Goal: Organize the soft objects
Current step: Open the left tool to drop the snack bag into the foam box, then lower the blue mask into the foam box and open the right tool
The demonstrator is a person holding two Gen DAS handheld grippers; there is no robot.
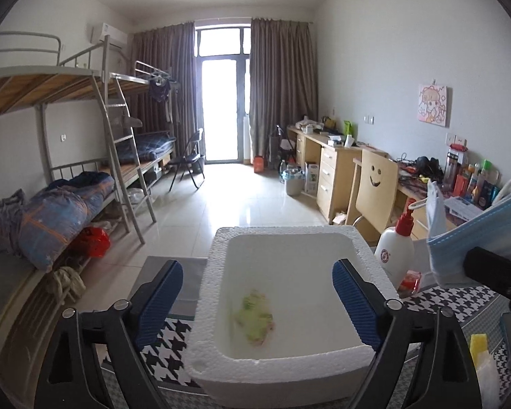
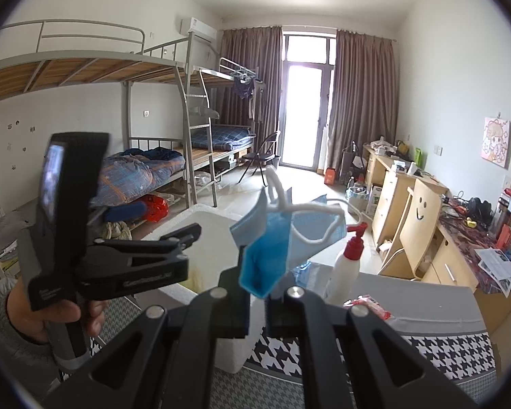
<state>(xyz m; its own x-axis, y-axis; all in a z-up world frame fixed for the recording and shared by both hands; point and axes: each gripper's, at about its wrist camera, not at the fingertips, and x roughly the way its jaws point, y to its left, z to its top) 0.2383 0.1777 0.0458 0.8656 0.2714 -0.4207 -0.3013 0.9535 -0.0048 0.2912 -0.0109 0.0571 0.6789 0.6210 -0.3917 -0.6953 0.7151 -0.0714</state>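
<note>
A white polystyrene foam box (image 1: 282, 306) with a grainy, crumbled rim sits on the tabletop (image 1: 173, 337), which is covered in a black-and-white houndstooth cloth. Inside the box, on its smooth floor, lies a blurred, crumpled yellow-green soft thing (image 1: 253, 318) with a pinkish edge; what it is cannot be told.

The left tongs (image 1: 257, 298) hang over the box with their ribbed blue pads (image 1: 160, 298) wide apart, one outside the box's left wall, the other over its right wall, gripping nothing.

Just right of the box stands a white plastic pump bottle (image 1: 393, 255) with a red nozzle, and beside its base a flat red-and-white packet (image 1: 410, 281). A yellow sponge-like piece (image 1: 478, 344) lies at the far right of the cloth.

The right tongs (image 2: 257, 293) are clamped on a pleated blue surgical mask (image 2: 272, 245), folded and bunched, its white elastic loops (image 2: 310, 211) sticking up. The mask is held in the air above and to the right of the box, close to the pump bottle.

Beyond the box, a pale wooden chair (image 1: 374, 187) with a smiley cut-out stands at a cluttered desk.
</note>
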